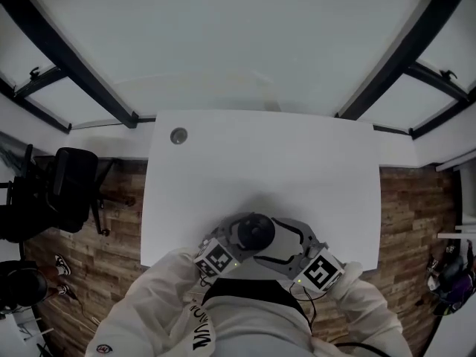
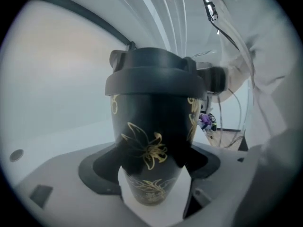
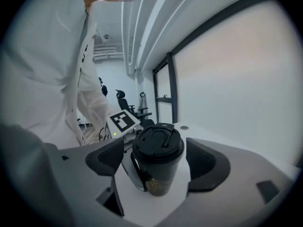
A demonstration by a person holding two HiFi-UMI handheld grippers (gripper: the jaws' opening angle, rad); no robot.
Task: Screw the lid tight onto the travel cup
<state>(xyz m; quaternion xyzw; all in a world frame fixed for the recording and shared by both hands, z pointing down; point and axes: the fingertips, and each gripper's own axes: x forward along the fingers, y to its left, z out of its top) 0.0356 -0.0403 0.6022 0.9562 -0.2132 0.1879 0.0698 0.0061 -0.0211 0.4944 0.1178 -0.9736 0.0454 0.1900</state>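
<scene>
A black travel cup [image 2: 151,126] with gold flower print stands on the white table [image 1: 260,155] near its front edge. Its black lid [image 2: 154,74] sits on top; the lid [image 1: 254,231] faces up in the head view. My left gripper [image 2: 154,174] is shut on the cup's body, with both dark pads against its sides. My right gripper [image 3: 156,162] stands open around the cup [image 3: 158,178] from the other side. Its pads are level with the lid [image 3: 157,143], with a gap on each side. The left gripper's marker cube [image 3: 124,121] shows behind the cup.
A round grommet [image 1: 178,135] sits in the table's far left corner. A black office chair [image 1: 63,188] stands on the wood floor to the left. The person's white sleeves [image 1: 160,296] lie at the table's front edge. Black window frames run behind the table.
</scene>
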